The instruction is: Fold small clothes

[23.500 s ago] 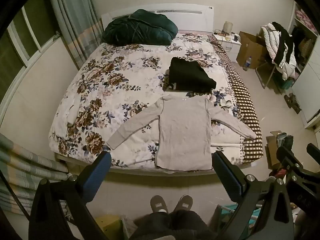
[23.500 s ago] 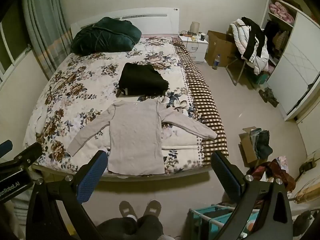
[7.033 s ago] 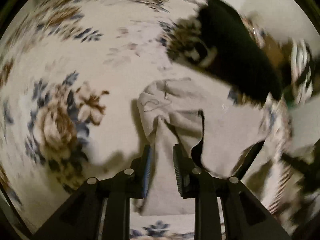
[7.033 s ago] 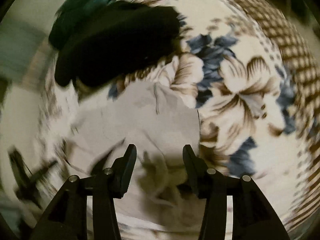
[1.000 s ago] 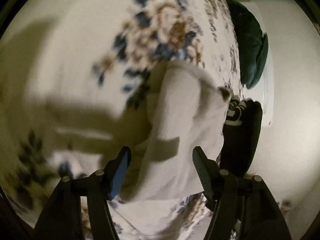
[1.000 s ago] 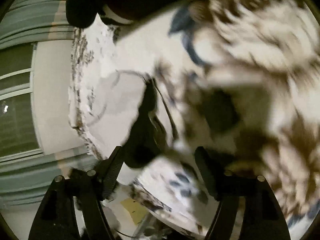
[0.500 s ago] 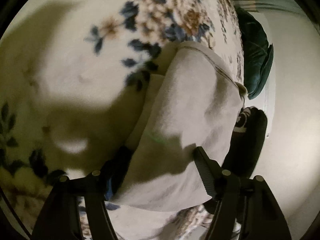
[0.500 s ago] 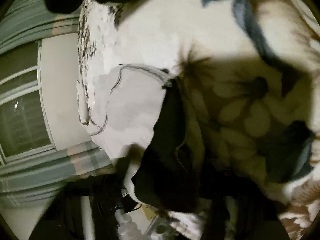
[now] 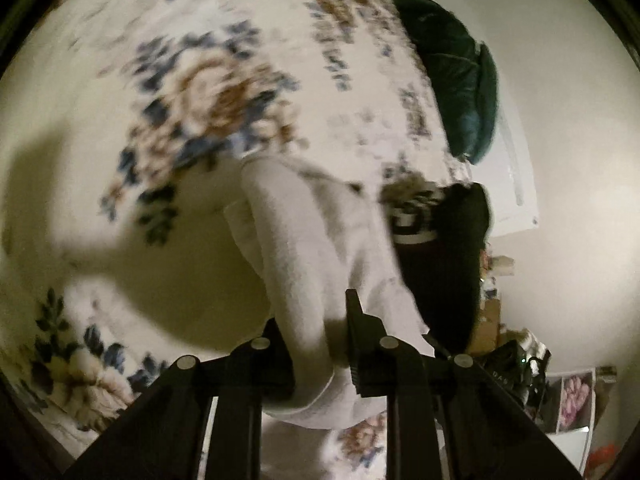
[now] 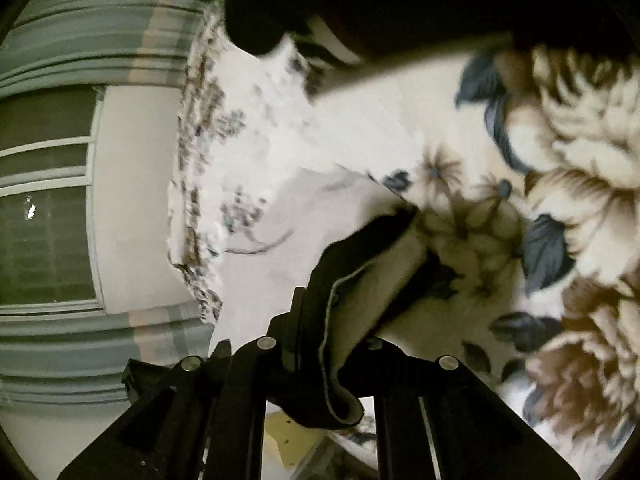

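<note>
Two grippers are sharing one garment: a folded pale grey top [image 9: 316, 248], which is lying on the floral bedspread [image 9: 168, 92] with its near end raised off the bed. At that near end the left gripper [image 9: 320, 344] is pinching a thick fold of the grey cloth, its jaws having just been closing with the fabric between them and now pressing on it from both sides. In the right wrist view the same top [image 10: 280, 264] is appearing pale where it lies flat and dark in shadow where it rises; the right gripper [image 10: 332, 344] is likewise clamping a bunched edge, its jaws having just been closing on the cloth, and a loose hem is curling out below them. Just beyond the grey top, a folded black garment with white stripes [image 9: 444, 264] is resting on the bedspread, touching or nearly touching it; which of the two cannot be told through the blur. Farther up the bed a dark green pillow [image 9: 456, 76] is lying against the white headboard [image 9: 516, 176]. Across the bed in the right wrist view, a striped curtain [image 10: 80, 32] is hanging beside a window [image 10: 44, 200].
</note>
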A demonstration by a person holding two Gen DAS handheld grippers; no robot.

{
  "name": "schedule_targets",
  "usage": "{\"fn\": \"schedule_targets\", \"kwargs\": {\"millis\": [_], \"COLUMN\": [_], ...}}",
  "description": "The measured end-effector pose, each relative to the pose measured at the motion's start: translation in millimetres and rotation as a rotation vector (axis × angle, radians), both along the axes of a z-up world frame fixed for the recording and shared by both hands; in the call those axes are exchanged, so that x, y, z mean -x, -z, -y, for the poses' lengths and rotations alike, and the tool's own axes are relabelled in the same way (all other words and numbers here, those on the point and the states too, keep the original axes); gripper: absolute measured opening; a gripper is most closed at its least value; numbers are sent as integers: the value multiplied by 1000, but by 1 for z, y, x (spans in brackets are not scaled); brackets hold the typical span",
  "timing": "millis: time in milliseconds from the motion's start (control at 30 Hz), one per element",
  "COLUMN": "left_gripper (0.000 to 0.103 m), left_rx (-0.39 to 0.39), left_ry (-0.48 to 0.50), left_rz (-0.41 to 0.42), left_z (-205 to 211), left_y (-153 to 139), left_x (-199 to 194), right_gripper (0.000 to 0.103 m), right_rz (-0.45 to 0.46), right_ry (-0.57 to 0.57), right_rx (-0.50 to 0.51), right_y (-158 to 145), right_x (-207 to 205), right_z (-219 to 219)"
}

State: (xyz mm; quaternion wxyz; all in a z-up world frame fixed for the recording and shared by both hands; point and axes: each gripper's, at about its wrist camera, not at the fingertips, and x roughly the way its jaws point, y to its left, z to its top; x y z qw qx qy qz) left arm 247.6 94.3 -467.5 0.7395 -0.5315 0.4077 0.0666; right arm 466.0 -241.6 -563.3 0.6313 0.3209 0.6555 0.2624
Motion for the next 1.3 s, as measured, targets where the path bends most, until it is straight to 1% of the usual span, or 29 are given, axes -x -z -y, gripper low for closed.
{"fn": "schedule_targets", "kwargs": {"millis": [100,167,233,300,333,400,533,600,767,833,867,900,1000,1067,1133,1167,1200,1233,1300], "left_gripper": [12,12,12,12,11,11,10,9,9,9,9,9,9,9,9,9,9,9,9], "left_rx": [7,8,-12,-27,-28,-53,-35,-36,-40,-48,-54,-70,-109,-145,-203,-242,-266,-295,-361], "left_ry": [47,91,150,193,211,241,260,268,304,330,342,358,393,416,446,466,482,502,566], "left_rz": [39,72,111,136,153,166,173,184,254,291,309,329,376,389,380,359,336,297,188], "left_z": [-4,-4,2,9,13,20,33,39,60,69,74,81,96,106,117,123,128,134,152], "left_y": [-31,-53,-78,-95,-103,-111,-111,-118,-159,-179,-187,-198,-217,-217,-204,-188,-173,-152,-101], "left_x": [-23,-43,-74,-97,-108,-124,-147,-158,-194,-218,-230,-247,-288,-314,-334,-342,-345,-347,-348], "right_gripper": [12,12,12,12,12,12,12,12,12,12,12,12,12,12,12,12,12,12,12], "right_rz": [34,70,105,145,154,186,207,227,301,337,371,393,466,494,509,499,479,465,390], "right_ry": [44,80,112,145,157,193,228,242,277,292,303,314,345,358,378,379,386,379,366], "right_rx": [-16,-22,-34,-33,-32,-34,-52,-55,-66,-64,-61,-62,-56,-51,-32,-22,5,22,95], "right_y": [-39,-69,-95,-120,-126,-140,-151,-162,-202,-223,-238,-249,-277,-282,-271,-258,-238,-220,-166], "right_x": [-2,-8,-15,-26,-31,-40,-50,-57,-85,-101,-114,-124,-157,-176,-192,-200,-205,-207,-209], "right_z": [7,15,24,38,40,54,70,79,100,110,117,125,142,151,162,167,171,173,176]}}
